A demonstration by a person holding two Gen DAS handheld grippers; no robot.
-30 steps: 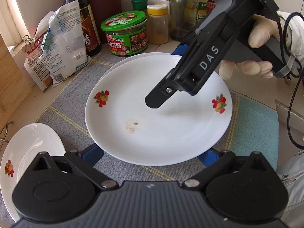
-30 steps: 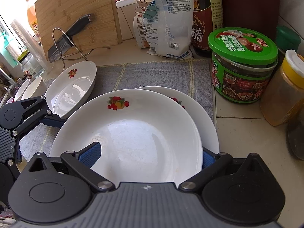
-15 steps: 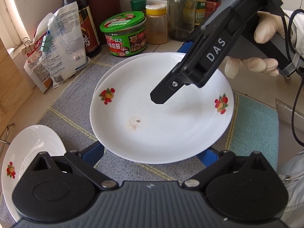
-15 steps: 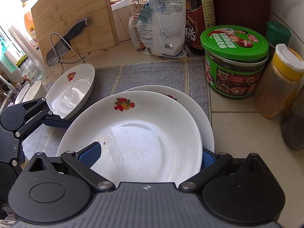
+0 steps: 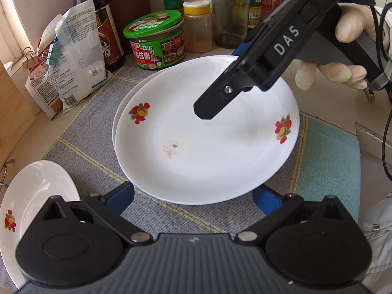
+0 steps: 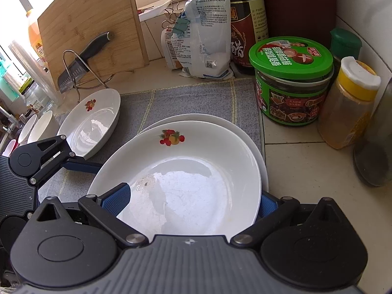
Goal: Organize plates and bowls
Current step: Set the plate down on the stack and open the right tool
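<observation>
Far left on the grey woven mat (image 5: 88, 152), a white ceramic plate w/ red fruit print (image 5: 34, 196) sits alone, apart from the stack. In the right wrist view two small white bowls (image 6: 36, 127) show beyond it, at the mat's left edge.

Left tongs (image 5: 193, 197): blue pads spread wide, either side of the near rim of the top white fruit-print plate (image 5: 205, 142), not clearly touching it. That plate lies on a second white plate (image 6: 245, 129) mid-mat, shifted a bit toward the right so the lower rim shows at back and left. Small brownish smear on the top plate's centre.

Right tongs (image 6: 193, 201): also wide; the left pad lies over the plate's well, the right pad outside the rim. Cannot tell if either pad touches.

Behind the stack: white clipped bag (image 5: 73, 56), dark sauce bottle (image 5: 103, 24), green-lidded jar (image 5: 156, 41), yellow-capped spice jar (image 5: 197, 27). All stand on the pale table (image 6: 306, 166), near the mat's back edge.
</observation>
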